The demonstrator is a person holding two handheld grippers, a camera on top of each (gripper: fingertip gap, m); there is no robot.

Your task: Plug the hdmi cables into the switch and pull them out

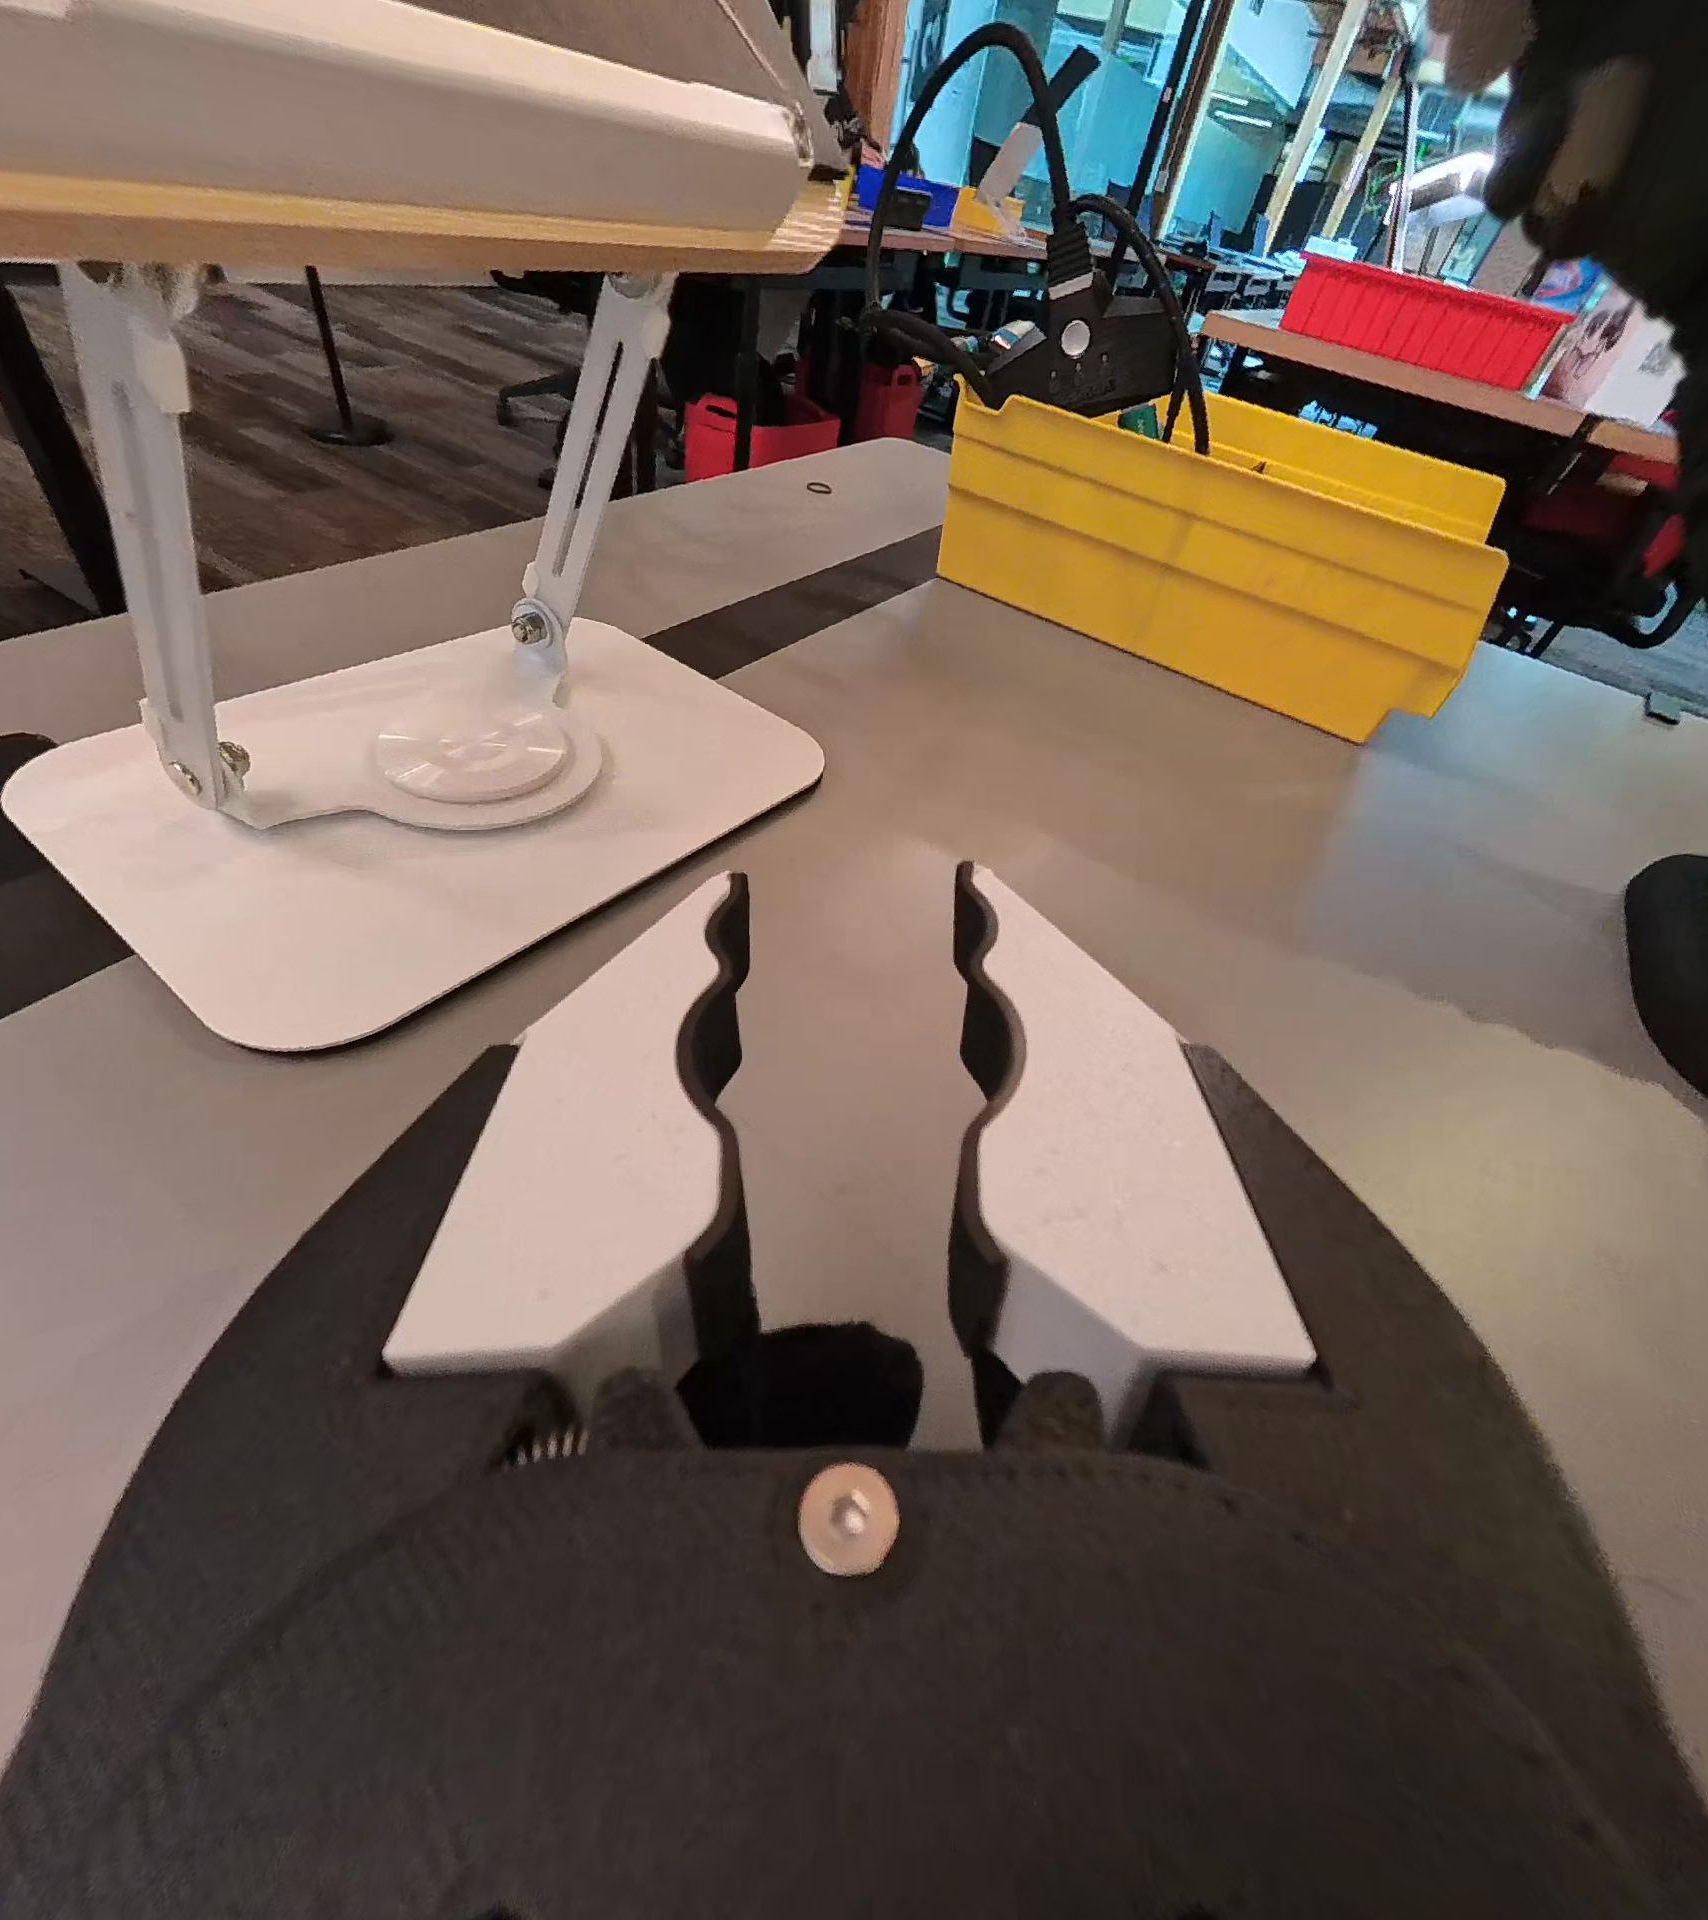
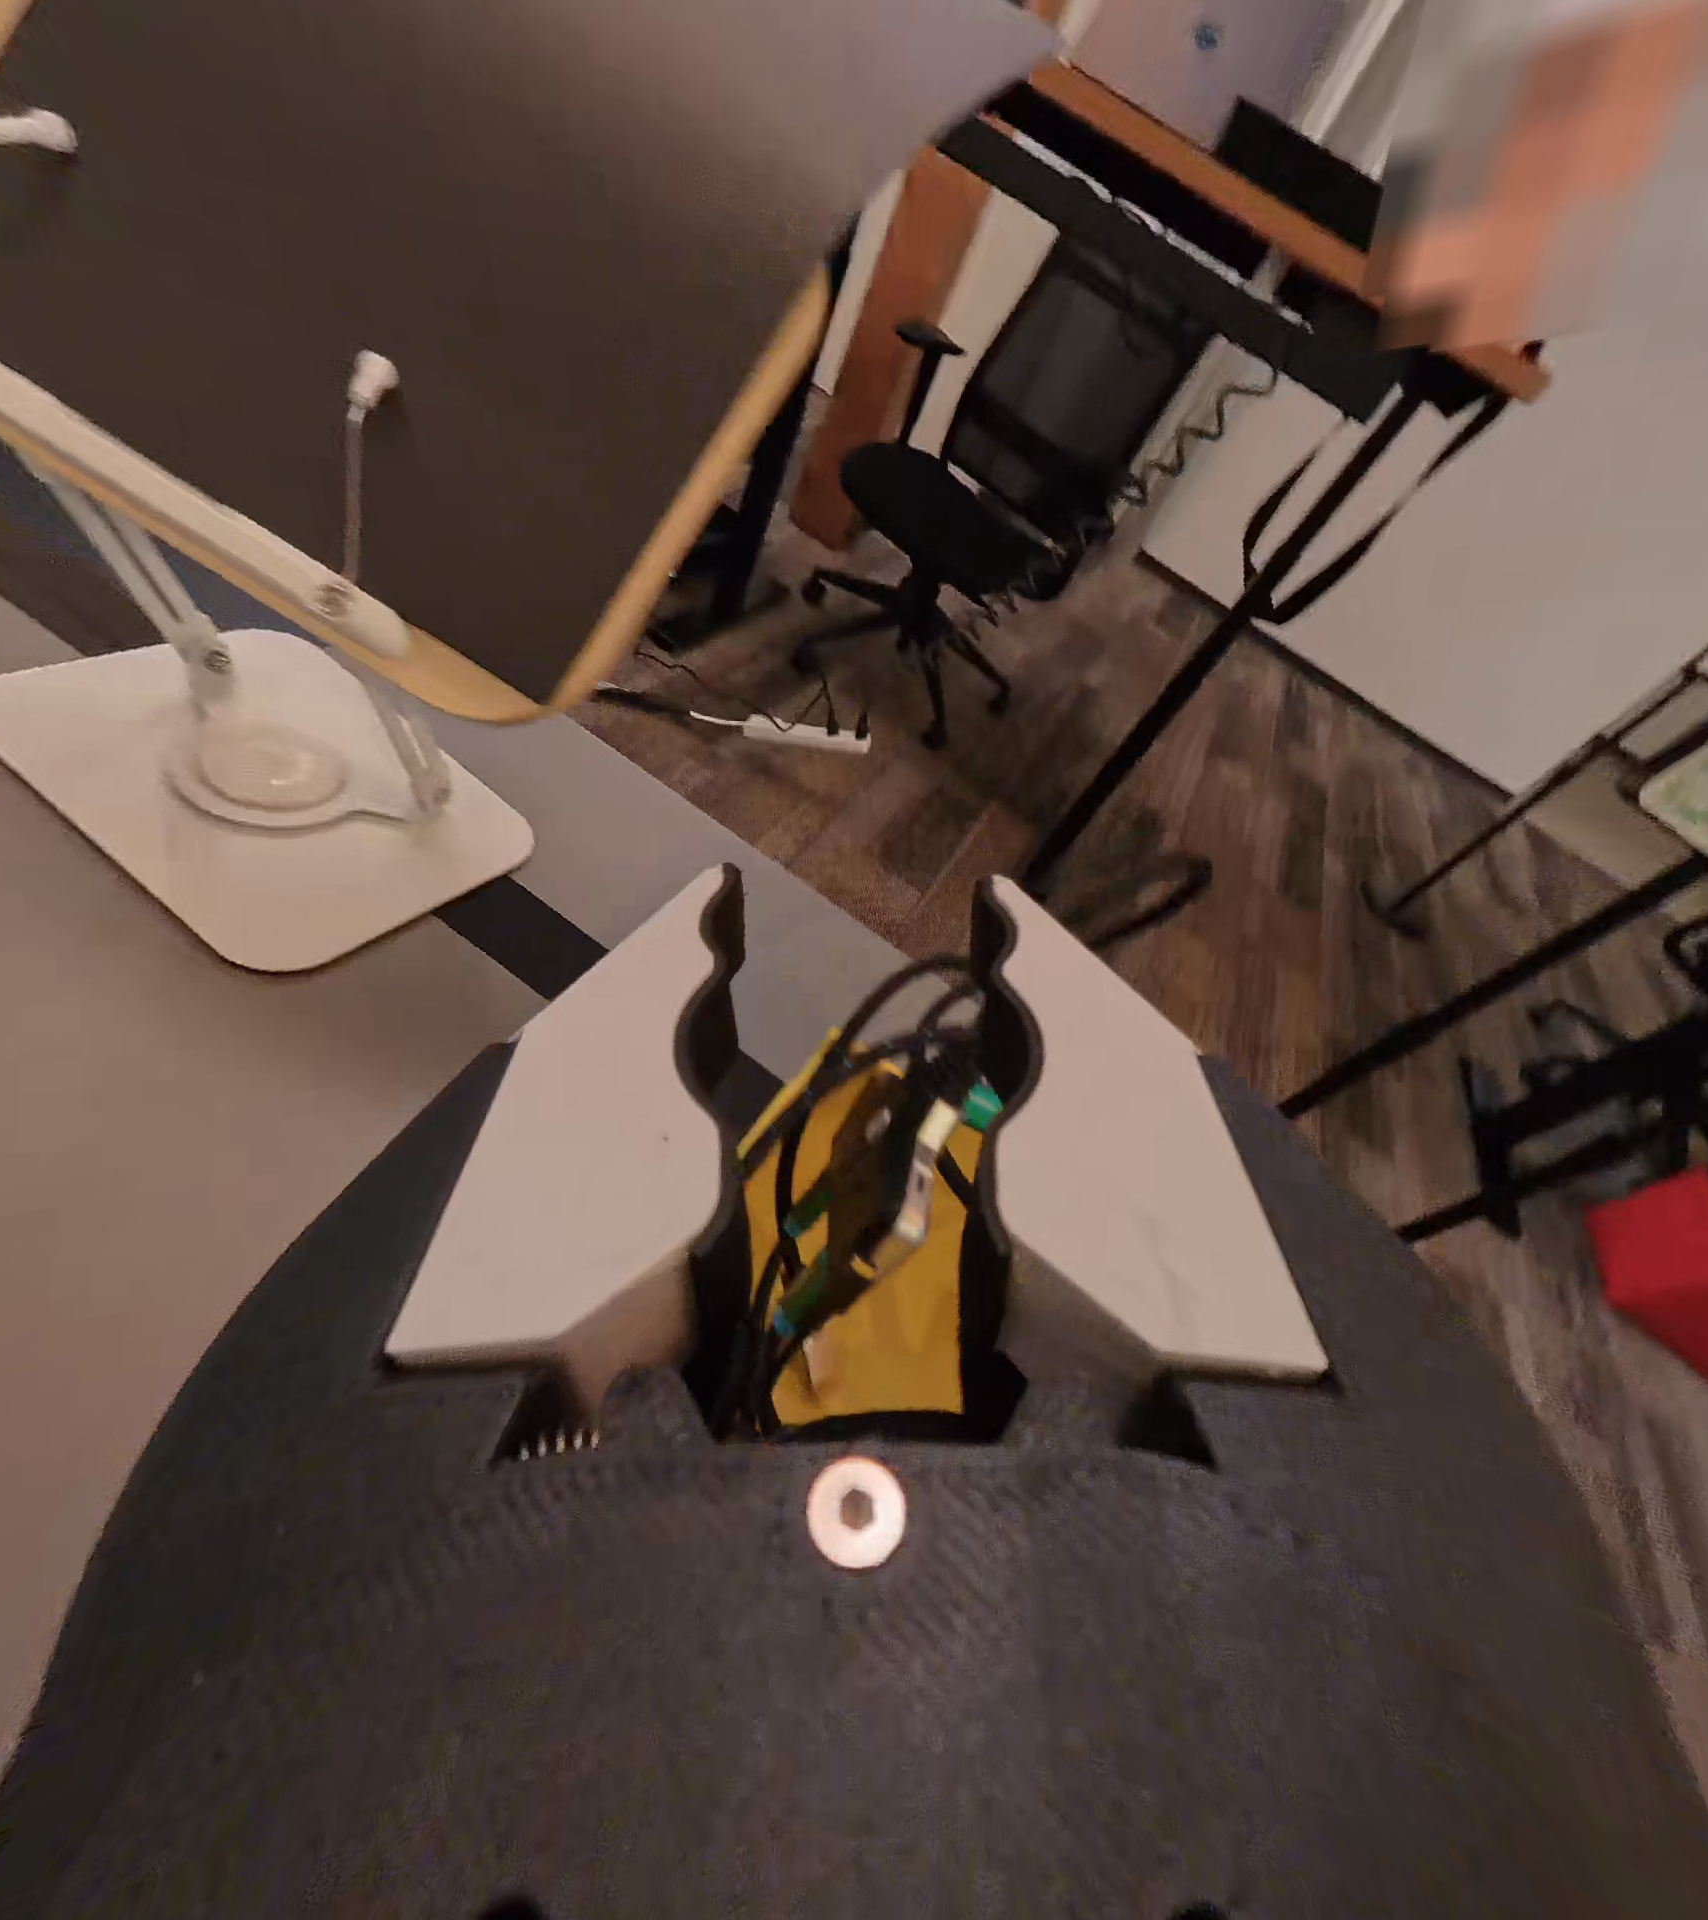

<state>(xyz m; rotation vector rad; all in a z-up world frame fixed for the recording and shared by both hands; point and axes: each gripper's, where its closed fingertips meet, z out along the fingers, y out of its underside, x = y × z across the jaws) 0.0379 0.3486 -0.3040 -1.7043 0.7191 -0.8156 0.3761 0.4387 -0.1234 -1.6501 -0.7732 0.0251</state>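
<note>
You're working at a grey table [image 1: 1089,790] in an open workshop, with desks, an office chair [image 2: 943,520] and wood flooring beyond its edge. Your left gripper [image 1: 852,914] sits low over the bare tabletop, jaws parted with nothing between them. Ahead and to its right stands the yellow bin [image 1: 1214,561], and the black switch [image 1: 1089,353] pokes up out of it with black HDMI cables [image 1: 985,114] looping above; at least one looks plugged into its top. Ahead and to the left of that gripper is the white stand [image 1: 414,831], its tilted board overhanging.

Your right gripper [image 2: 855,925] hangs above the bin, looking down into it. Its jaws are apart and hold nothing; between and below them lies a tangle of cables and connectors [image 2: 891,1164], blurred, so which plug is which can't be told.

The risks, as I judge them: the switch is loose in the bin, so pulling a cable one-handed would likely lift the whole thing. The tangle invites grabbing the wrong lead. Reaching forward with the left gripper could also clip the overhanging board.
</note>
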